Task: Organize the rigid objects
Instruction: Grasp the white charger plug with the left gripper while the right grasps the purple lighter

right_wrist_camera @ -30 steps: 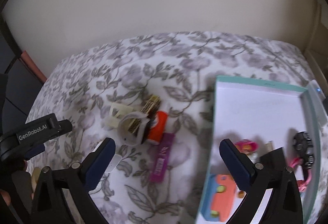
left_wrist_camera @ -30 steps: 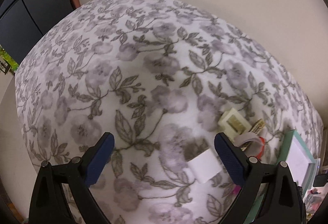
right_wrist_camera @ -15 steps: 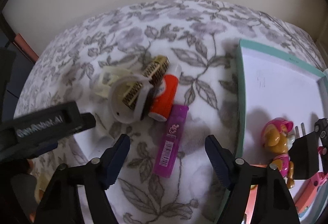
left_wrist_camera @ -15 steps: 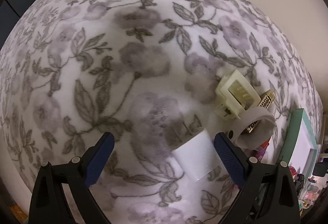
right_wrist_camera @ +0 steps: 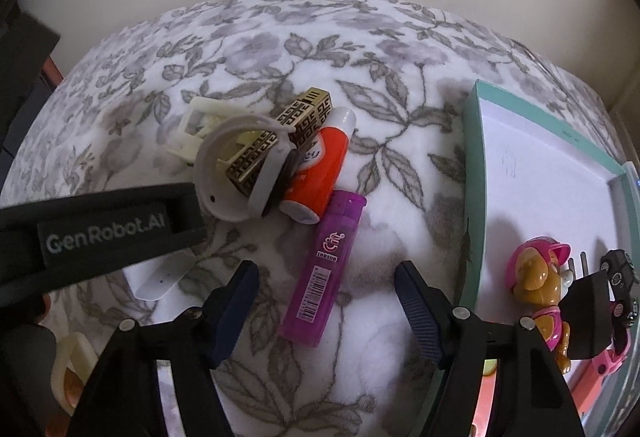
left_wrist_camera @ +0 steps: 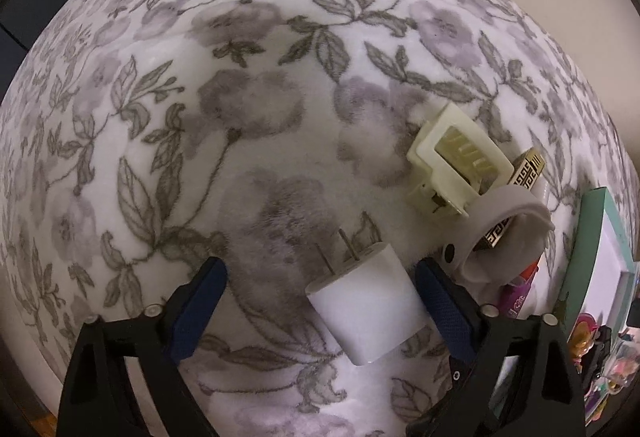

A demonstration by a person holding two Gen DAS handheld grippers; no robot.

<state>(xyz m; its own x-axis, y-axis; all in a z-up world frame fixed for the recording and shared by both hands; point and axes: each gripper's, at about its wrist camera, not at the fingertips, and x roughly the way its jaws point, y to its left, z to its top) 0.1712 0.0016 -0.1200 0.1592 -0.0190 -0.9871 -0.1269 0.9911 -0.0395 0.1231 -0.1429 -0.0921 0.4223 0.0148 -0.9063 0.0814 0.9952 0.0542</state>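
Left gripper: jaws spread wide, flanking the white cube-shaped plug charger at lower centre. Right gripper: jaws released, flanking the purple plastic lighter on the floral blanket

Both wrist views look down, close above the floral blanket, sharing the grey ring.

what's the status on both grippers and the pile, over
Left gripper open, white charger between its jaws, not gripped. Right gripper open over purple lighter. Teal box at right; nothing blocking either.
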